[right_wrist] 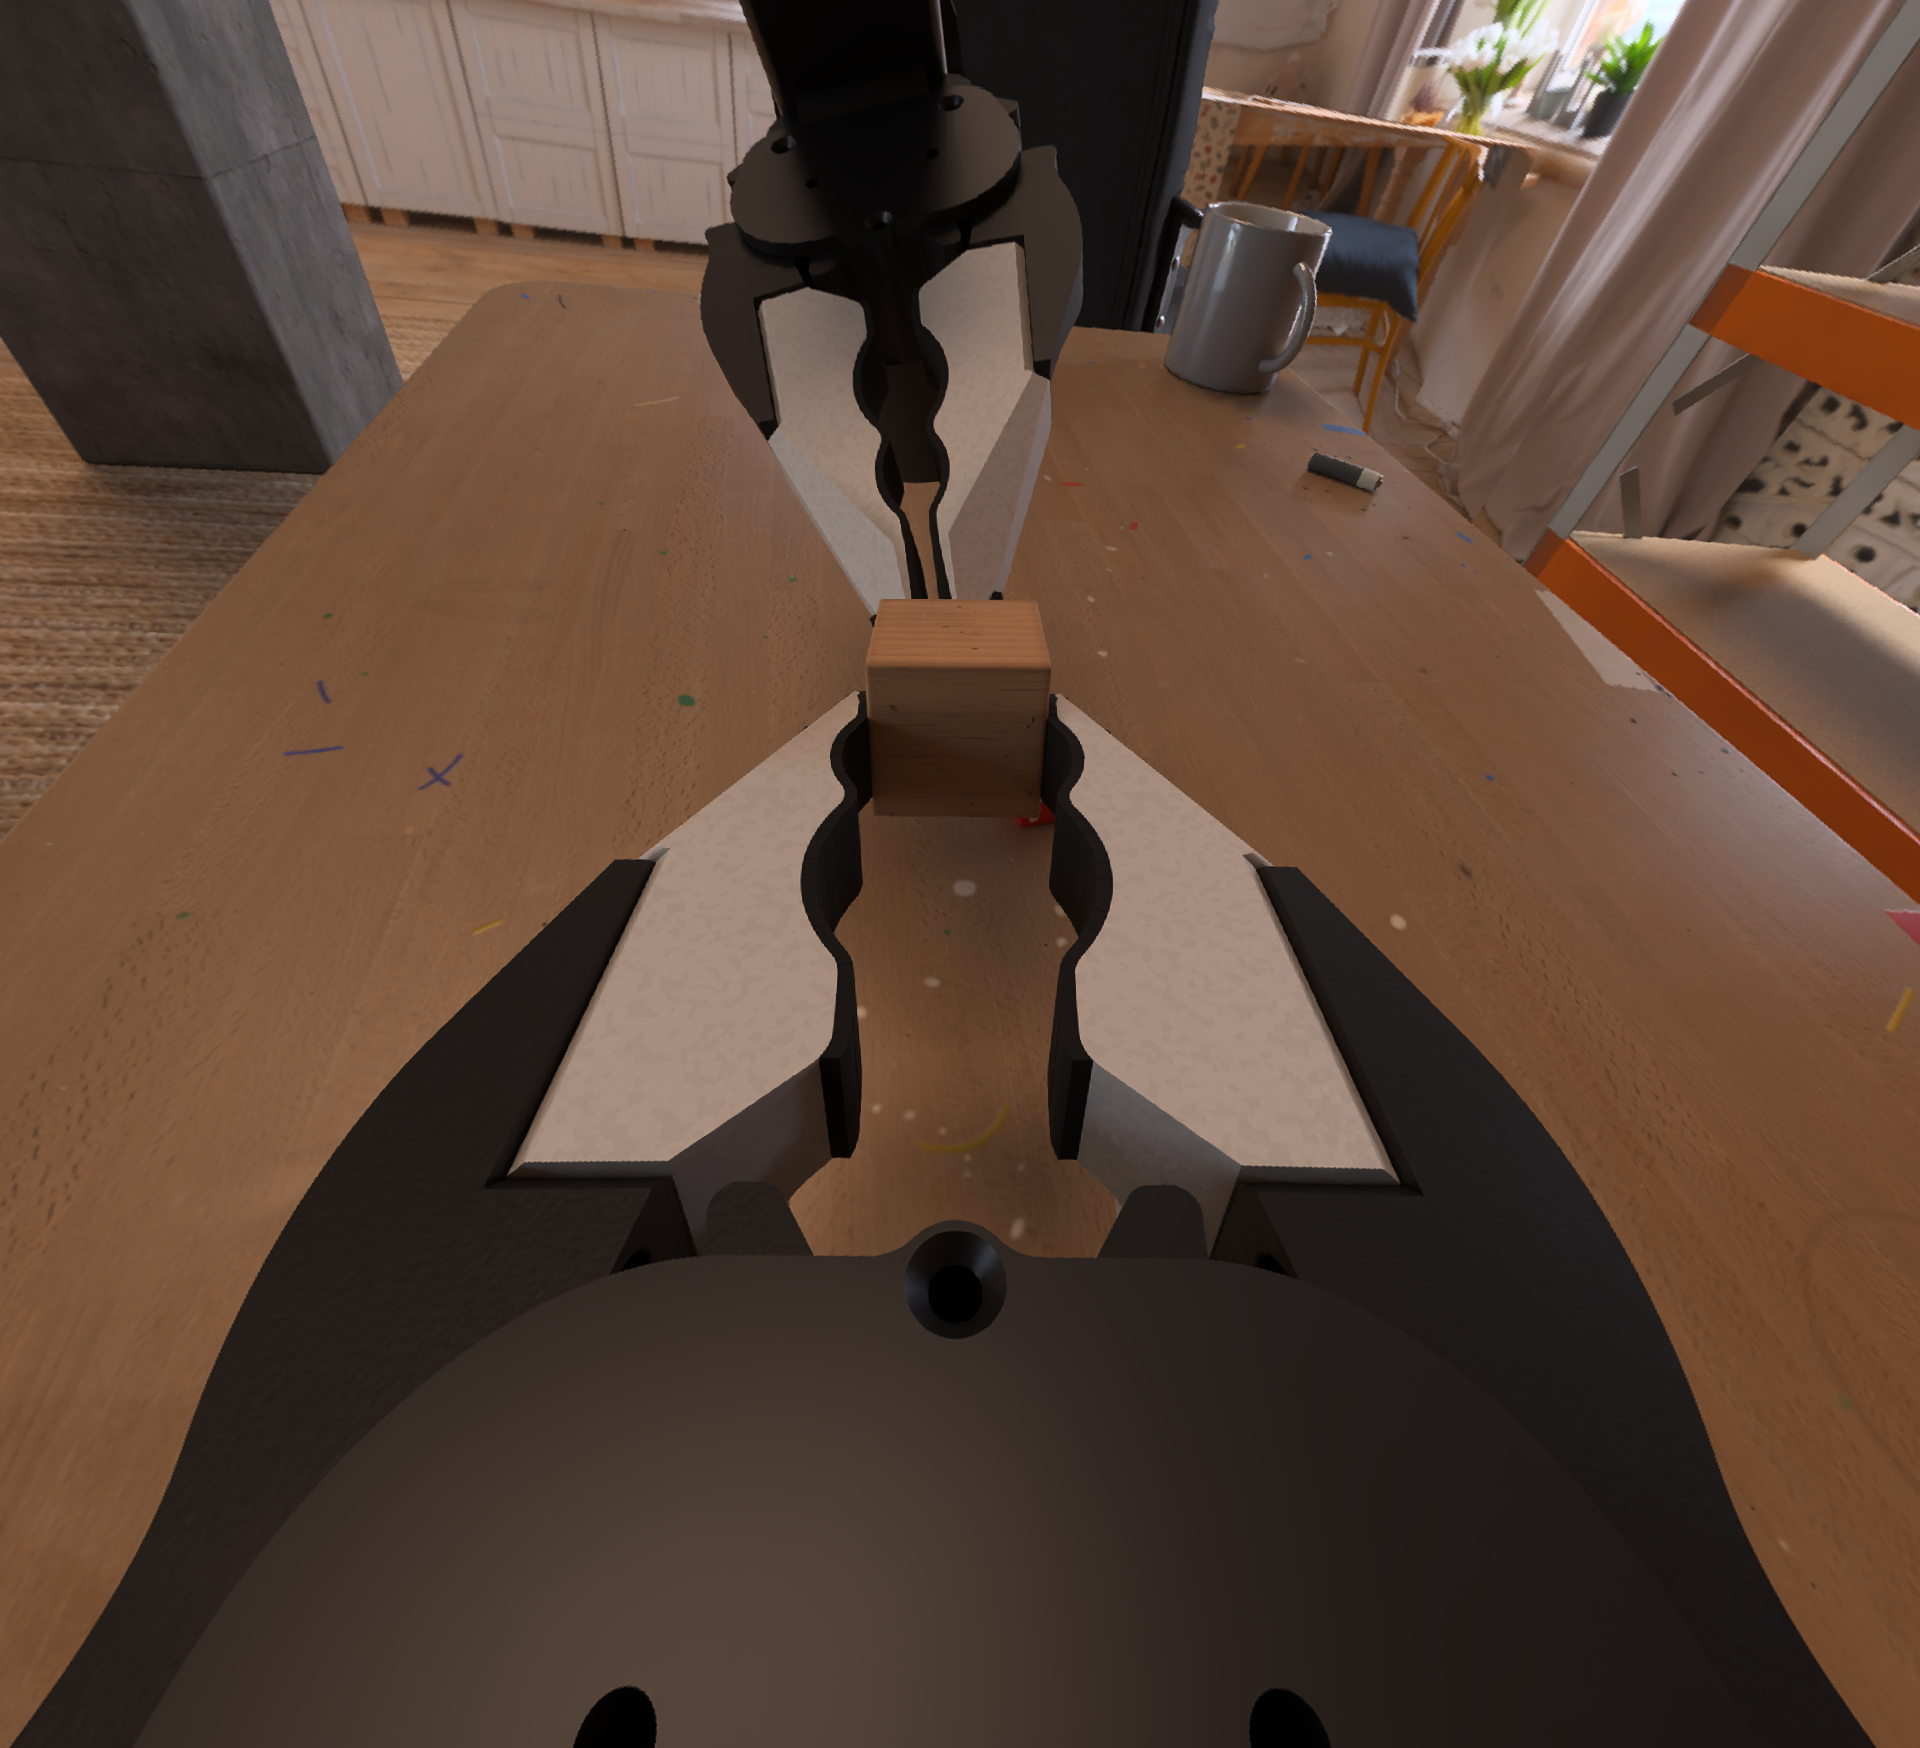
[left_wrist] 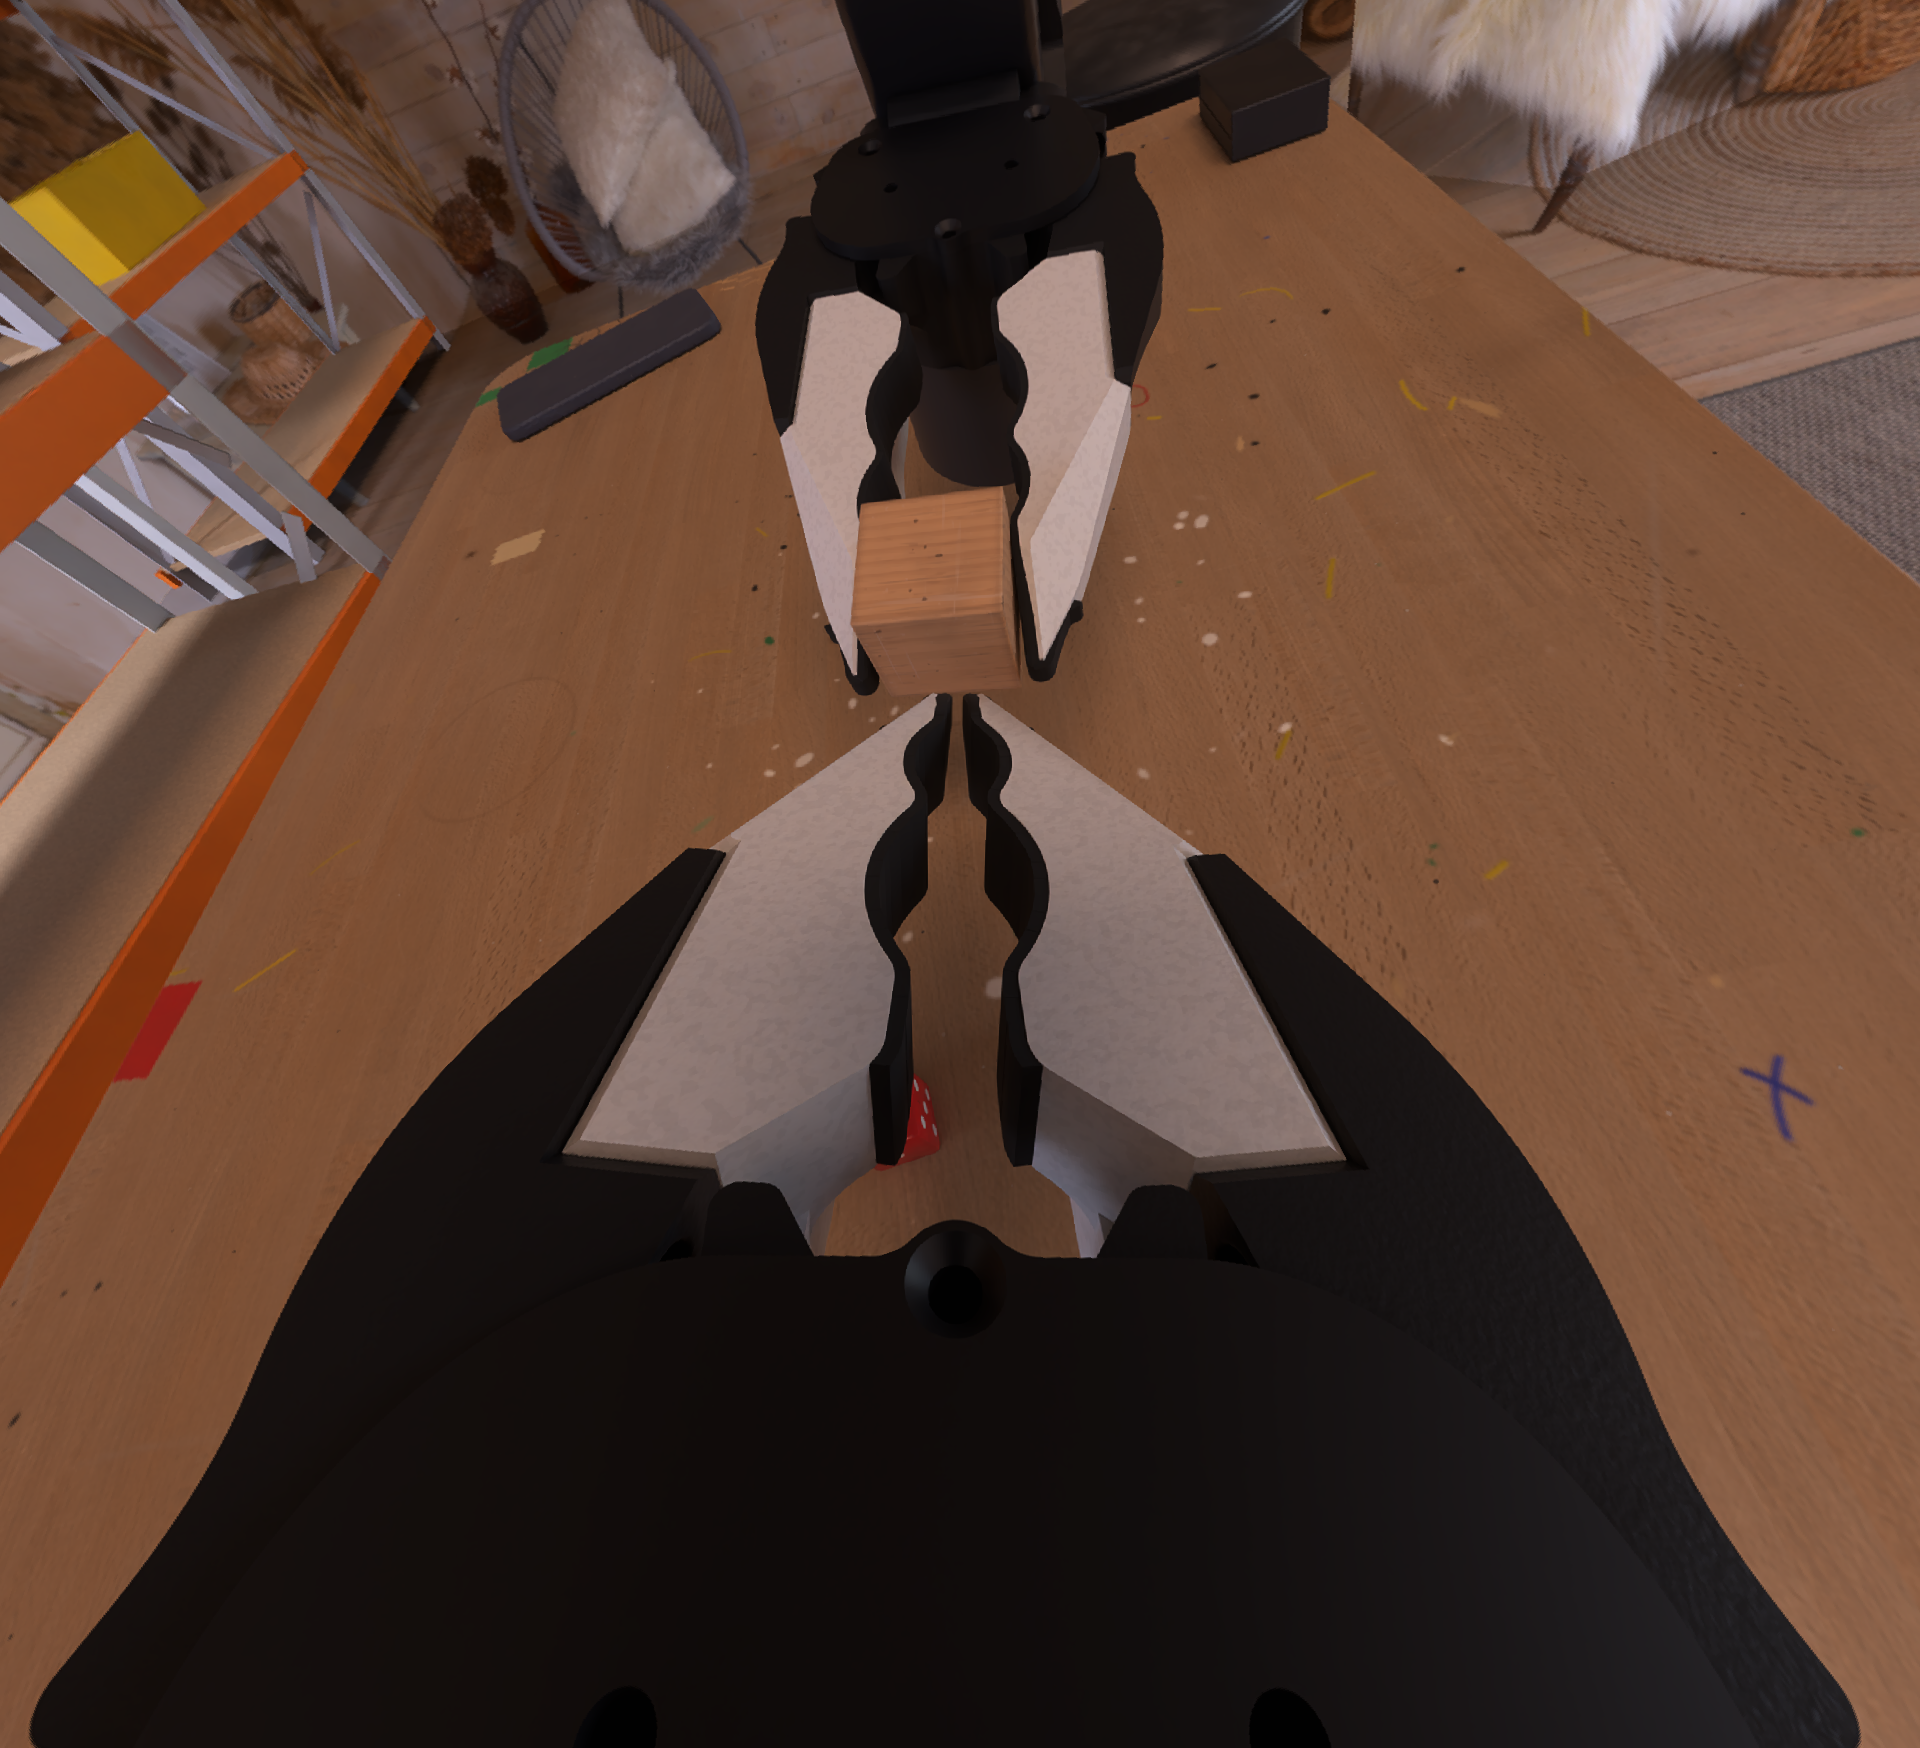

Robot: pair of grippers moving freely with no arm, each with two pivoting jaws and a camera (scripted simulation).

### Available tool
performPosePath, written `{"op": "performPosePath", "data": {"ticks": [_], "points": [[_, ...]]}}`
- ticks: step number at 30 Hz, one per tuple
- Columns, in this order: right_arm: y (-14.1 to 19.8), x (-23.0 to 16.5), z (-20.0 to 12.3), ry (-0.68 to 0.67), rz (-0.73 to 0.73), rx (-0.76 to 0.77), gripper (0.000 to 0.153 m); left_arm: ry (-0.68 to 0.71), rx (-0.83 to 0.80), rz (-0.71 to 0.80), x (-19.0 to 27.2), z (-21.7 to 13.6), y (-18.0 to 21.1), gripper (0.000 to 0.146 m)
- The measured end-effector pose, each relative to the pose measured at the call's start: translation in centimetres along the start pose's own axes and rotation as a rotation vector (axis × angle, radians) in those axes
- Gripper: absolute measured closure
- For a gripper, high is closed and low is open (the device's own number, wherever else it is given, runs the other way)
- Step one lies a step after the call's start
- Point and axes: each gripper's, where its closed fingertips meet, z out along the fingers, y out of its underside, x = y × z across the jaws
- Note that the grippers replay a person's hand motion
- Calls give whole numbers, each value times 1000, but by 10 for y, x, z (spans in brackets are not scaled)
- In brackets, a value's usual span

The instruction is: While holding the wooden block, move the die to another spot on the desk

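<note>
Right gripper squeezes the wooden block. Left gripper, pinched closed and empty, has the red die low in frame, under its fingers.

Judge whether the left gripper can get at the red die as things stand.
Probably, but not directly. The left gripper is empty with jaws nearly shut, and the red die lies on the desk beneath its fingers, behind the tips. It would need to back up and open.
</note>
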Motion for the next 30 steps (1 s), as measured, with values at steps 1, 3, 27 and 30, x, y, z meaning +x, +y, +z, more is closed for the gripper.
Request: {"op": "performPosePath", "data": {"ticks": [1,3,27,30], "points": [[0,0,0,-3,3,4,121,1,-3,-1,0,0,1,144],[0,0,0,-3,0,-1,121,6,-4,-2,1,1,2,144],[4,58,-39,255,94,35,121,-87,-516,-318,-18,-13,111,118],[6,56,-37,245,98,25,121,-82,-506,-317,-19,-10,111,126]]}}
